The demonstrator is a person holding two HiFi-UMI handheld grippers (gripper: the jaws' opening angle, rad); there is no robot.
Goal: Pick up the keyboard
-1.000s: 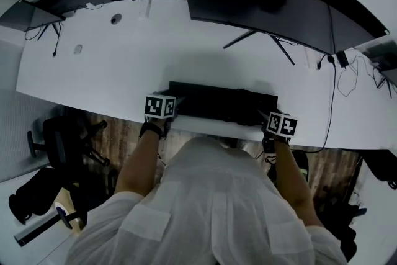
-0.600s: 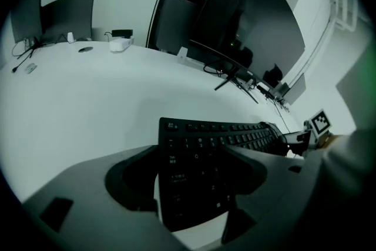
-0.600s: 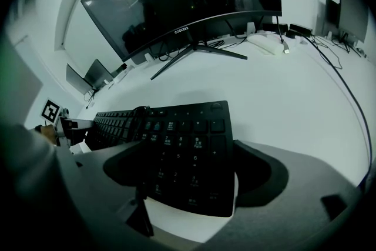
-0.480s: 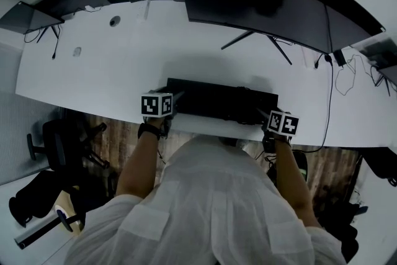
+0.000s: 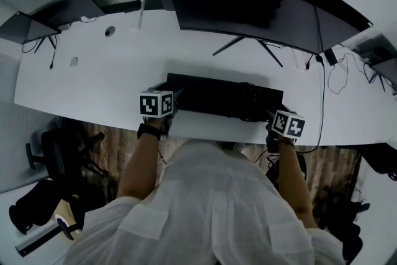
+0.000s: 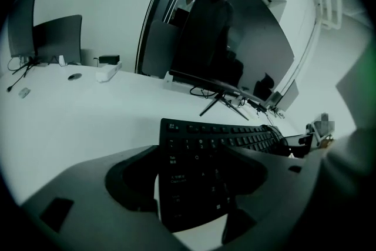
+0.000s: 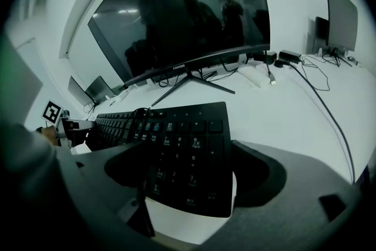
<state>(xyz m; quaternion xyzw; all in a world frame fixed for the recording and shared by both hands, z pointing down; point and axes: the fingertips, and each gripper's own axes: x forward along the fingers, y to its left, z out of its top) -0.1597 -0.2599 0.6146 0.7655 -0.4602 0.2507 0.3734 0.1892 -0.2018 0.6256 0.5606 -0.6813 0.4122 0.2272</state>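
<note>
Your left claw (image 6: 197, 185) has its jaws closed across the left short end of the keyboard (image 6: 217, 144), one jaw on the far edge and the other on the near edge, with the Tab and Caps Lock keys sitting between them. Your right claw (image 7: 188, 185) does the same at the opposite end, clamping across the number pad. From the head view the keyboard's long axis runs left to right across the white desk (image 5: 93, 71), close to its near edge and straight in front of you, so each claw reaches inward along that axis toward the other. Neither hand is nearer; each holds its own end, and the board spans the gap between them. It looks tilted a little, the right end nearer to you than the left. The lift, as I judge it, depends on raising both ends together and level so the board does not twist between the grips. Beyond it, the monitor (image 5: 248, 3) on its spread stand legs stands well apart.
</note>
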